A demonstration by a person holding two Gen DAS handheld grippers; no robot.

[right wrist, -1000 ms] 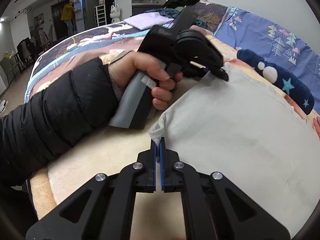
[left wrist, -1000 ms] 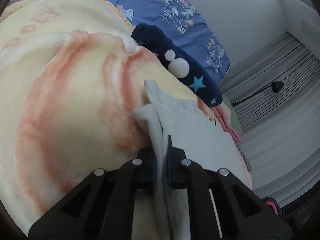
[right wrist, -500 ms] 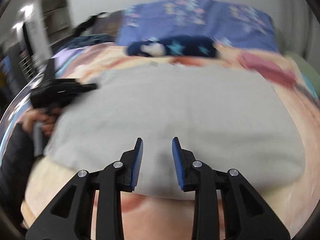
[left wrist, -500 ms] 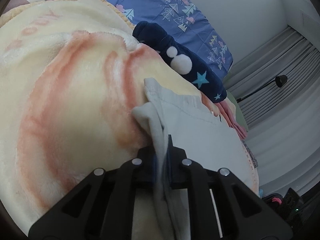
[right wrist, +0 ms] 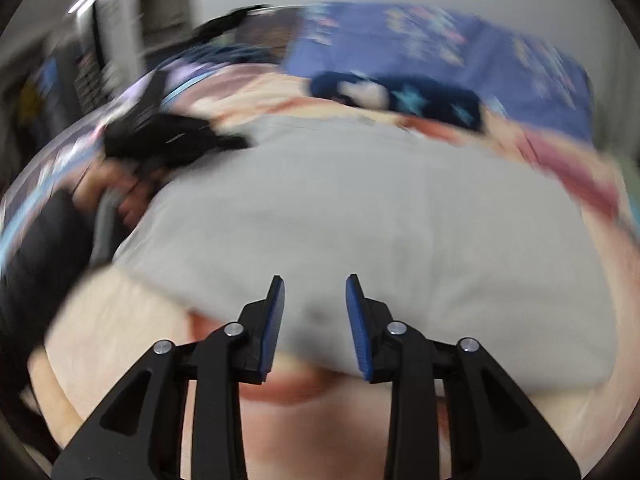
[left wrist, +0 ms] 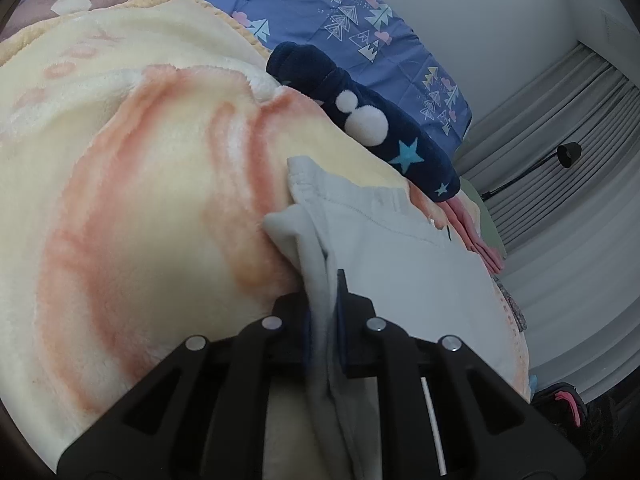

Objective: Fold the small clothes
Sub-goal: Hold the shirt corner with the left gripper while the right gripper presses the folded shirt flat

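Pale grey garment (left wrist: 404,268) lies spread flat on a cream and peach fleece blanket (left wrist: 132,208), with its ribbed waistband edge just ahead of our left jaws. We have the left gripper (left wrist: 325,312) clamped on a bunched fold of that grey cloth; the fabric rises between the two fingers and hangs back past them. Ahead and to the right of these jaws, a navy plush garment (left wrist: 360,120) with white pompoms and blue stars lies along the blanket's far edge, and a blue sheet printed with trees (left wrist: 360,20) sits beyond it.

In the right wrist view, blurred, our right gripper (right wrist: 314,308) hovers over the near hem of the grey garment (right wrist: 360,208). Its jaws are apart and opening, blue pads (right wrist: 276,320) facing each other, nothing pinched between them. Far left of these jaws, a hand (right wrist: 108,192) in a dark sleeve (right wrist: 36,248) holds the left gripper (right wrist: 168,140) at the garment's corner.
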